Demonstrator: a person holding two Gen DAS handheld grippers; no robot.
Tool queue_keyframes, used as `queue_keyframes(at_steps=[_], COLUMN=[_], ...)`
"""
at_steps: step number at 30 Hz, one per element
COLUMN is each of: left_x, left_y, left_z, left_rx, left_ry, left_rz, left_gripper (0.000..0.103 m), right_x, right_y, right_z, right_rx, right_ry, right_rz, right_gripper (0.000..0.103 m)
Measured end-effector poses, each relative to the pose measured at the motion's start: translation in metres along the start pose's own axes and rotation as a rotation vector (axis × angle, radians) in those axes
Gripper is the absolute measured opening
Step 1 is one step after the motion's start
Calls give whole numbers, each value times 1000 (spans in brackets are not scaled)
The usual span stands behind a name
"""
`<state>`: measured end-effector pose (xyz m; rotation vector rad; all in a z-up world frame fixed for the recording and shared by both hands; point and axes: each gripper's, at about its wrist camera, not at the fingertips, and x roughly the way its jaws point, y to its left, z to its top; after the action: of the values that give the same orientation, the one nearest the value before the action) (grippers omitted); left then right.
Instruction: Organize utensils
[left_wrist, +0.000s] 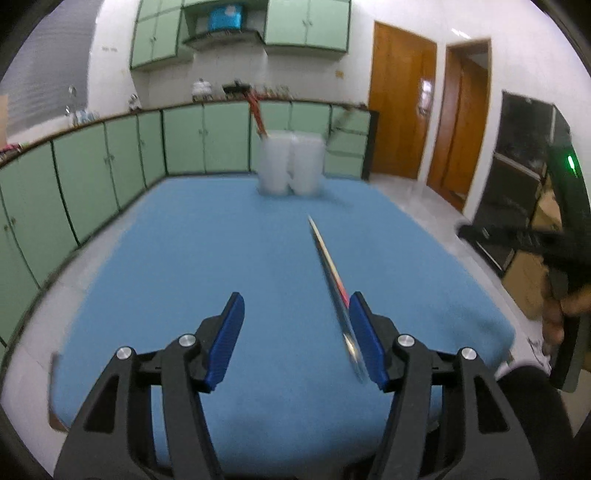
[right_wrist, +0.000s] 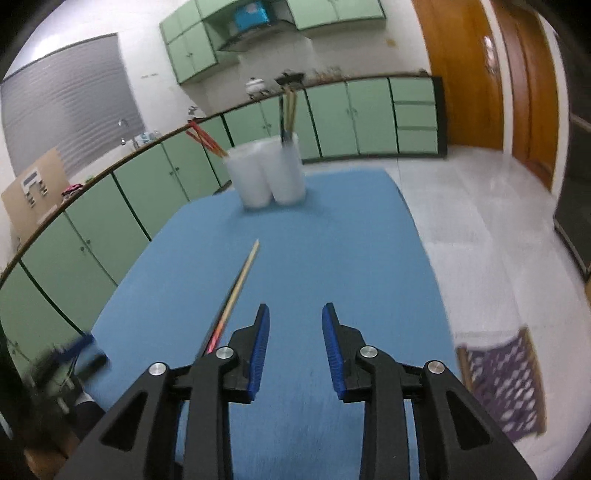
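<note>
A single chopstick (left_wrist: 327, 258) with a red lower part lies on the blue table cloth (left_wrist: 221, 258), just left of my left gripper's right finger. My left gripper (left_wrist: 295, 310) is open and empty above the cloth. The same chopstick (right_wrist: 238, 284) shows in the right wrist view, left of my right gripper (right_wrist: 295, 321), which is open and empty. Two white cups (left_wrist: 290, 164) stand side by side at the far end of the cloth. In the right wrist view the left cup (right_wrist: 247, 177) holds red chopsticks (right_wrist: 205, 140) and the right cup (right_wrist: 290, 173) holds tan ones (right_wrist: 290, 110).
Green cabinets (left_wrist: 92, 177) run along the far and left sides. Wooden doors (left_wrist: 399, 110) stand at the right. A purple patterned object (right_wrist: 506, 387) lies on the floor right of the table. The other hand-held gripper (left_wrist: 554, 243) shows at the right edge.
</note>
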<state>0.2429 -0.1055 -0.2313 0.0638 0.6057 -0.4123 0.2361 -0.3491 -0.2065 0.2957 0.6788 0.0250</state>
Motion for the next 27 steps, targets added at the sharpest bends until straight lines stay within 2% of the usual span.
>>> queue_keyframes(at_steps=[2,9,11,12,14,16,20,27], left_x=[8,33,41,43,43,42,41,38], left_y=[-13,-27,-26,-27,-27,-26,-21,-9], left_z=[-20,-41,-44,-45,-47,-48,-50,-48], left_rx=[19,55,42,39,46,48,27,-20], left_ry=[31,73,99,100,89,82,69,55], left_rz=[-7,19,18,21,24,31,42,105], left_gripper=[54,49,37,35,14,6,6,6], right_x=[0,-6,-9,-10,-9,-6,1,11], right_y=[0,8,6,8,13,19,25,44], right_z=[-9,-17,-23,-25,-28,-33,-41,-60], right_rx=[6,-1,2,-2,-23,-47,-61,-90], right_ry=[4,-14,-18,-18,-14,-6,13,44], right_rz=[-7,-3,3,5,3,2,6,19], right_gripper=[29,29,29,29,29,29,29,29])
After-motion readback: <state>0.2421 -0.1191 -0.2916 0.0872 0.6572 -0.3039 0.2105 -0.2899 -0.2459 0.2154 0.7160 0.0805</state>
